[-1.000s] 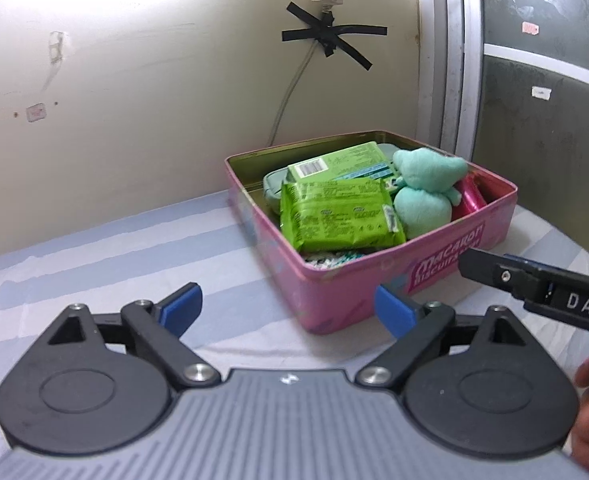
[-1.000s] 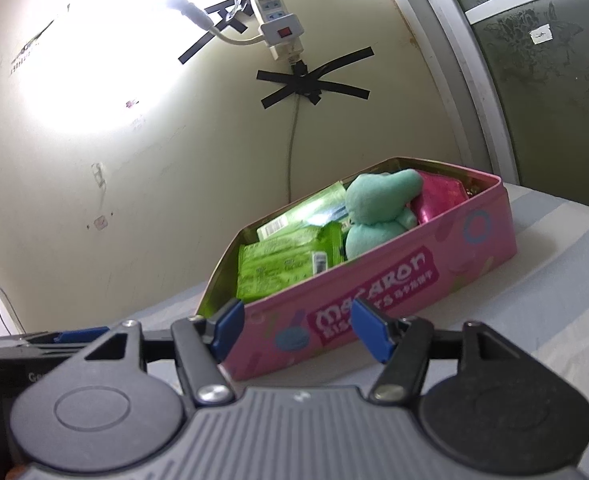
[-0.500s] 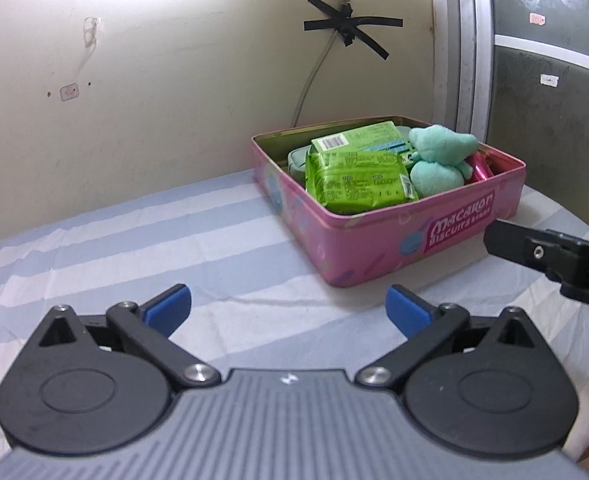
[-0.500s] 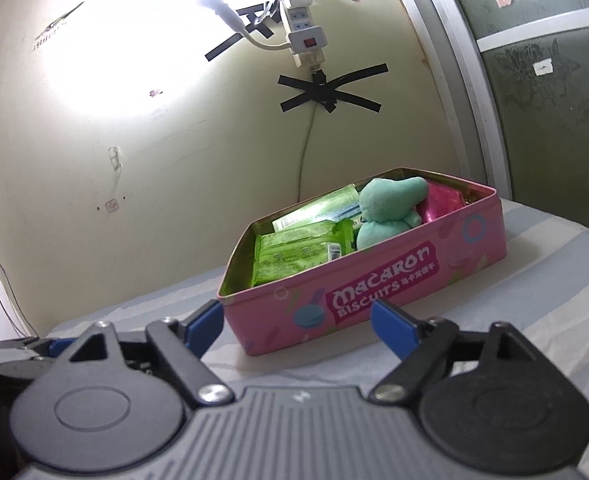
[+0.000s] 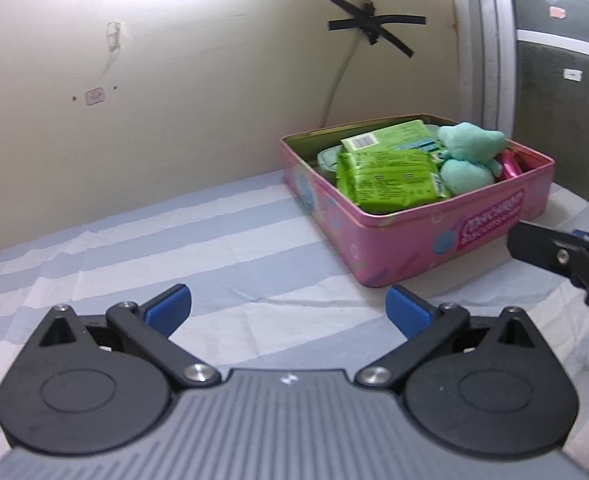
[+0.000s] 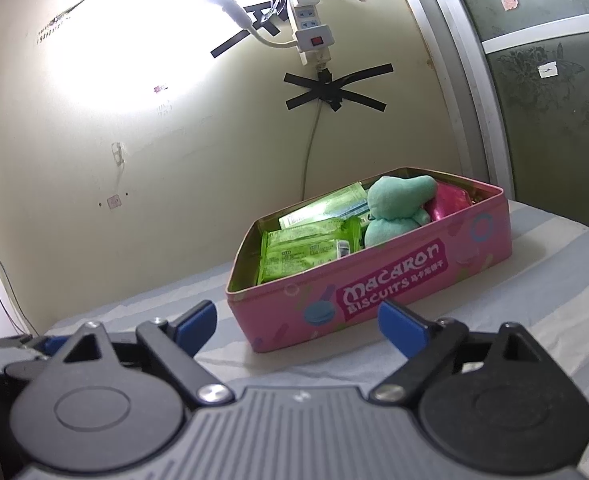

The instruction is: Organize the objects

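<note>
The pink tin (image 5: 434, 236) sits near the far right corner of the counter (image 5: 214, 248), close to the wall (image 5: 174, 100). Green packets (image 5: 390, 178) and a soft teal toy (image 5: 468, 160) fill it. A striped blue cloth covers the counter. The left gripper (image 5: 288, 306) is spread wide and empty. The right gripper (image 6: 296, 320) is opening, with nothing between its fingers.

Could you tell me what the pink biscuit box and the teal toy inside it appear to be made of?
The pink biscuit box looks like thin printed metal: glossy outside, golden sheen inside, rolled rim. The teal toy looks like soft plush fabric, matte, fuzzy and rounded, probably stuffed.
</note>
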`<control>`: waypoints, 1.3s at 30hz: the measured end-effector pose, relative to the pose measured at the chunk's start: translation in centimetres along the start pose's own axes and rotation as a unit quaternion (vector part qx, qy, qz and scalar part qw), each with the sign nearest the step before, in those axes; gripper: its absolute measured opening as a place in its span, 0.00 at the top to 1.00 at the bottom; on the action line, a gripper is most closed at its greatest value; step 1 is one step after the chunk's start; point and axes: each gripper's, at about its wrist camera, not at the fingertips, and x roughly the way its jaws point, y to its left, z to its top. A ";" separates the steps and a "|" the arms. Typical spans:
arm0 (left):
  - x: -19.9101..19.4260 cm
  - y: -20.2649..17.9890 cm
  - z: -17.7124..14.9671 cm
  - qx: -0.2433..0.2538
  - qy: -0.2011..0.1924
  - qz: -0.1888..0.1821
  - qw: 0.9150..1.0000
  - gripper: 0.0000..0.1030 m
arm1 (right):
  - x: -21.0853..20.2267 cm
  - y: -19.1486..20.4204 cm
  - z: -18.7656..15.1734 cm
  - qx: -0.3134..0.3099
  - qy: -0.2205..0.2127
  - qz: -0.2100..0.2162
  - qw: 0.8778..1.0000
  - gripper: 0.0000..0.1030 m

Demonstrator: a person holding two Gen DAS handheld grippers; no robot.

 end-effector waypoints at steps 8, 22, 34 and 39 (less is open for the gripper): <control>0.0 -0.1 0.0 0.009 -0.004 0.016 1.000 0.00 | 0.2 -0.3 -0.1 0.003 0.004 -0.002 1.000 0.10; 0.1 -0.6 -0.2 0.017 0.003 0.011 1.000 0.00 | 0.5 -0.6 -0.4 0.014 0.006 -0.007 1.000 0.09; 0.3 -1.1 -0.4 0.021 0.015 0.008 1.000 0.00 | 0.5 -0.8 -0.7 0.018 0.007 -0.012 1.000 0.08; 0.3 -1.1 -0.4 0.021 0.014 0.003 1.000 0.00 | 0.6 -0.8 -0.7 0.018 0.007 -0.013 1.000 0.08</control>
